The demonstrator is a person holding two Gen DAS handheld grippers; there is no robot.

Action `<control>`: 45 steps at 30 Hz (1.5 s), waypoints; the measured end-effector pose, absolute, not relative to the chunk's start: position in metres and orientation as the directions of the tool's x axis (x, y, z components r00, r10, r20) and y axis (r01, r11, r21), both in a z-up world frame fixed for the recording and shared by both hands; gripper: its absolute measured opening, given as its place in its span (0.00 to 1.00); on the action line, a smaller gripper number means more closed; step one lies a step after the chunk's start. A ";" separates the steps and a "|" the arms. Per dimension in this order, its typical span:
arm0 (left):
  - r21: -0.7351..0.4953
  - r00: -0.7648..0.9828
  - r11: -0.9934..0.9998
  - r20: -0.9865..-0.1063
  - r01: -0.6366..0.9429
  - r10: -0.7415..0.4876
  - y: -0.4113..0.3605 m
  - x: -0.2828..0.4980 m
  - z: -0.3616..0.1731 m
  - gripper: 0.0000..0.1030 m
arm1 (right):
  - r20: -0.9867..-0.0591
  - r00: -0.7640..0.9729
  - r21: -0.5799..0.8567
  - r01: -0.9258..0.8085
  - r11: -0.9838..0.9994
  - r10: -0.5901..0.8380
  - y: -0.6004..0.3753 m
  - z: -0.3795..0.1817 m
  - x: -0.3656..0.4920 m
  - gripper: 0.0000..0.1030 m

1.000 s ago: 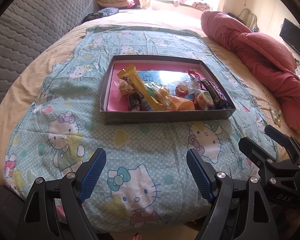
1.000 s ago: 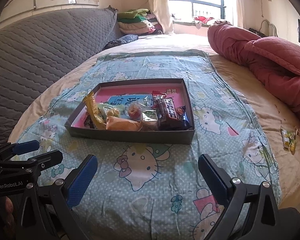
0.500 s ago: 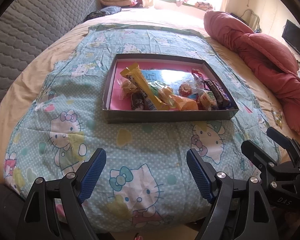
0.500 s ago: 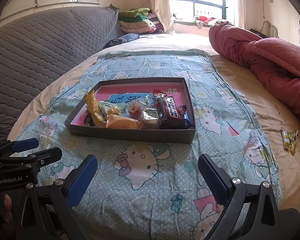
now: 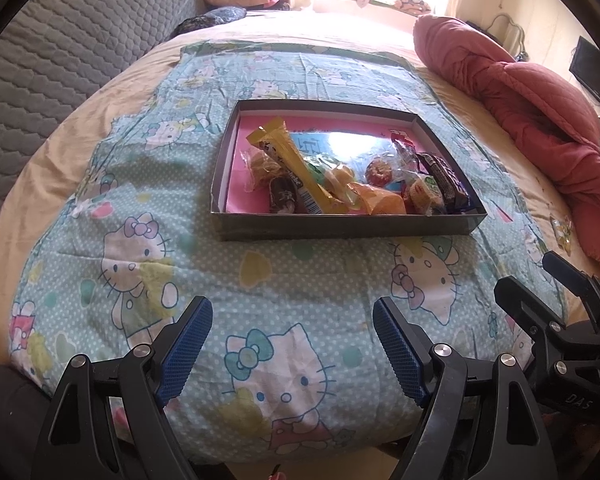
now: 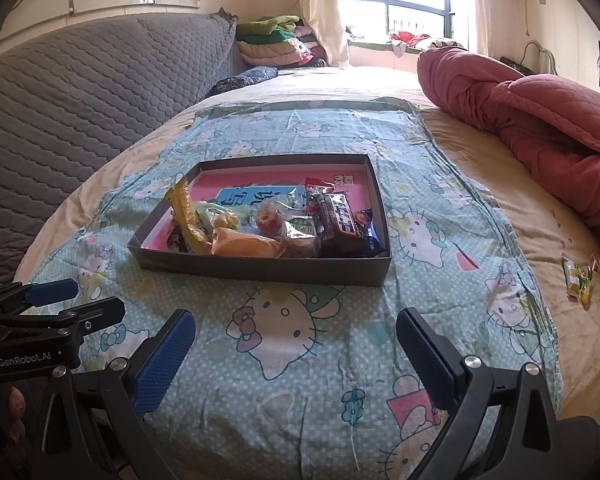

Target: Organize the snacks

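A shallow dark box (image 5: 340, 233) (image 6: 260, 268) with a pink floor sits on a Hello Kitty cloth on the bed. It holds several wrapped snacks: a long yellow bar (image 5: 296, 168), an orange packet (image 6: 246, 243), a dark chocolate pack (image 6: 340, 220). One loose yellow-green snack (image 6: 578, 278) (image 5: 562, 230) lies on the beige sheet to the right of the cloth. My left gripper (image 5: 292, 344) is open and empty, near the bed's front edge. My right gripper (image 6: 296, 354) is open and empty, also short of the box.
A rolled red quilt (image 6: 540, 120) lies along the right side. A grey quilted headboard (image 6: 80, 88) stands at the left. Folded clothes (image 6: 276, 40) are stacked at the far end by the window.
Both grippers have crept slightly forward and up over the bed, so the box sits a little lower in view. Both stay open. Nothing was picked up.
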State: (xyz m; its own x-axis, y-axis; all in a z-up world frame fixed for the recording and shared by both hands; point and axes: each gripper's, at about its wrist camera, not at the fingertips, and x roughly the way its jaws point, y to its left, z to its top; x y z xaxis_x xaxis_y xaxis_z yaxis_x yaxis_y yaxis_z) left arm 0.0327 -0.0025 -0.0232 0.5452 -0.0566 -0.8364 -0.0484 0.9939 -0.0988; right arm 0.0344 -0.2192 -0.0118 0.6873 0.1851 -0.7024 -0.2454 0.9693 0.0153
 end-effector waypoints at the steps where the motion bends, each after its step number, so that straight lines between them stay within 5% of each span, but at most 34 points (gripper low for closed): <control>1: -0.097 0.546 0.994 -0.836 -0.050 -0.054 -0.002 0.033 -0.023 0.81 | -0.702 0.688 0.014 -0.244 0.970 0.183 -0.219 -0.012 0.035 0.98; 45: -0.100 0.546 0.994 -0.836 -0.050 -0.057 0.000 0.037 -0.025 0.81 | -0.713 0.676 0.023 -0.240 0.971 0.184 -0.219 -0.022 0.041 0.98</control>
State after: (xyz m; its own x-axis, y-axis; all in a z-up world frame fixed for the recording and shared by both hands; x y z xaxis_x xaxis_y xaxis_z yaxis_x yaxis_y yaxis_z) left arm 0.0368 0.0001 -0.0254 0.5462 -0.0567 -0.8357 -0.0502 0.9937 -0.1003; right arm 0.0408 -0.2187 -0.0219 0.6764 0.1839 -0.7132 -0.2396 0.9706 0.0231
